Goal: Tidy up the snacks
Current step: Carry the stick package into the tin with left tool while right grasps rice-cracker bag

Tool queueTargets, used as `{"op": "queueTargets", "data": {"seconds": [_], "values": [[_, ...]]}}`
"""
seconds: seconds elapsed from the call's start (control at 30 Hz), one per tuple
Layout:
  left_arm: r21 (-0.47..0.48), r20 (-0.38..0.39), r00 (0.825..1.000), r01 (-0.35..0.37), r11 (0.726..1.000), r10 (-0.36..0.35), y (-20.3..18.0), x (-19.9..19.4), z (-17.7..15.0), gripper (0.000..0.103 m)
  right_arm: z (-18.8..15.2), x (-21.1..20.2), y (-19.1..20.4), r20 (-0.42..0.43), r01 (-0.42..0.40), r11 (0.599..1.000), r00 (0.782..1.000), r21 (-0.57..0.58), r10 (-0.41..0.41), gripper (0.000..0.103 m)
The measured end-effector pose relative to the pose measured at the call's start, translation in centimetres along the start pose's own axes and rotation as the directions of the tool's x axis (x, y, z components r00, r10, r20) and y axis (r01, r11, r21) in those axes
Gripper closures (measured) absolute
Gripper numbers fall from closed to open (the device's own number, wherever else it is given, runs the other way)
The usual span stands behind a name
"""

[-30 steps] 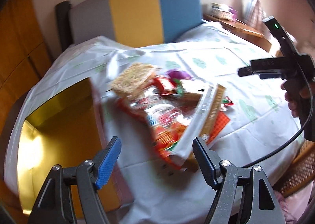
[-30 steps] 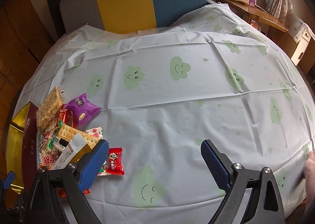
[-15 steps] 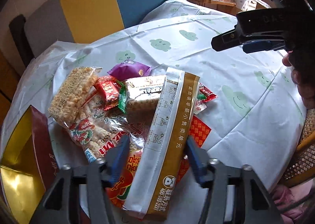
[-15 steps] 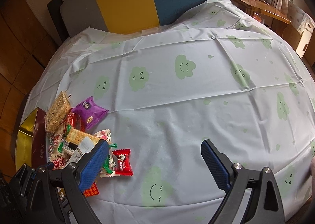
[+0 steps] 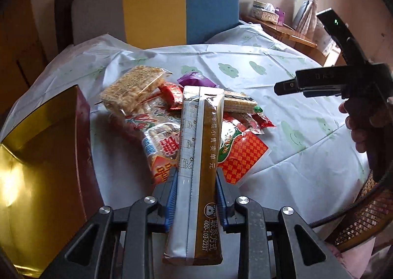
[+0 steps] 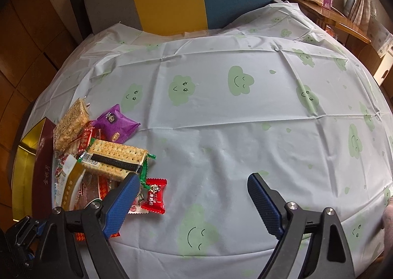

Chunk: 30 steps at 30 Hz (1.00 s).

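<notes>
Gold shone inside the open box point(image 5: 36, 168) at the far left, its dark red wall just beside the snack pile. Next to it your left gripper point(image 5: 195, 195) was closing its blue pads on the long gold and white packet point(image 5: 200, 153). The pads pressed on both long sides of the packet, near its close end. The packet ran straight away from the fingers, with its far end over the pile of snacks point(image 5: 172, 117). The box lay to the left of the packet, so I think the next move was a short swing that way, and the long packet would need to line up with the box to fit.

Further right, your right gripper point(image 6: 194, 202) hung over the tablecloth point(image 6: 245, 131) with nothing between its jaws. They stood wide, closing just a little. It was farther from the box than the left one. A small red candy point(image 6: 155, 195) lay just beside its left finger.

The cloth was pale with green smiling clouds. Behind the table stood a grey, yellow and blue chair back point(image 5: 157, 8), and a window let light in at the right.
</notes>
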<state>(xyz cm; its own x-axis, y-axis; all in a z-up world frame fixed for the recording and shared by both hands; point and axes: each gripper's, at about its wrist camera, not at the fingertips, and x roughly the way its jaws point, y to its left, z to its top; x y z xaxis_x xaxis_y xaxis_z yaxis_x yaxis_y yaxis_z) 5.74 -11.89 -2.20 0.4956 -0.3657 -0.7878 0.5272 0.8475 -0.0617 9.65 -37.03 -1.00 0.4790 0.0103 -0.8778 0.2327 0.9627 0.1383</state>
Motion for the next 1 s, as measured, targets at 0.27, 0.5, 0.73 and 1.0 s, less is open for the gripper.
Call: {"op": "queueTargets", "data": {"seconds": [0.27,0.5,0.73,1.0], "values": [[-0.128,0.075,0.996,-0.029,0.991,0.039,4.0,-4.0,-0.7,0.075,-0.6,0.0,1.9,0.002,-0.07,0.995,0.998,-0.067,0.07,0.019],[-0.248,0.131,0.986,-0.067,0.967,0.101,8.8,-7.2,-1.6,0.075,-1.1,0.3,5.7,-0.02,-0.265,0.963,0.964,-0.053,0.265,0.032],[-0.383,0.132,0.974,-0.121,0.916,0.184,14.4,-8.2,-2.3,0.075,0.8,2.6,12.7,-0.056,-0.43,0.903,0.901,-0.004,0.429,0.032],[-0.485,0.078,0.97,-0.167,0.858,0.232,18.8,-7.1,-3.2,0.073,3.6,7.8,17.2,-0.077,-0.41,0.904,0.904,0.116,0.42,0.032]]}}
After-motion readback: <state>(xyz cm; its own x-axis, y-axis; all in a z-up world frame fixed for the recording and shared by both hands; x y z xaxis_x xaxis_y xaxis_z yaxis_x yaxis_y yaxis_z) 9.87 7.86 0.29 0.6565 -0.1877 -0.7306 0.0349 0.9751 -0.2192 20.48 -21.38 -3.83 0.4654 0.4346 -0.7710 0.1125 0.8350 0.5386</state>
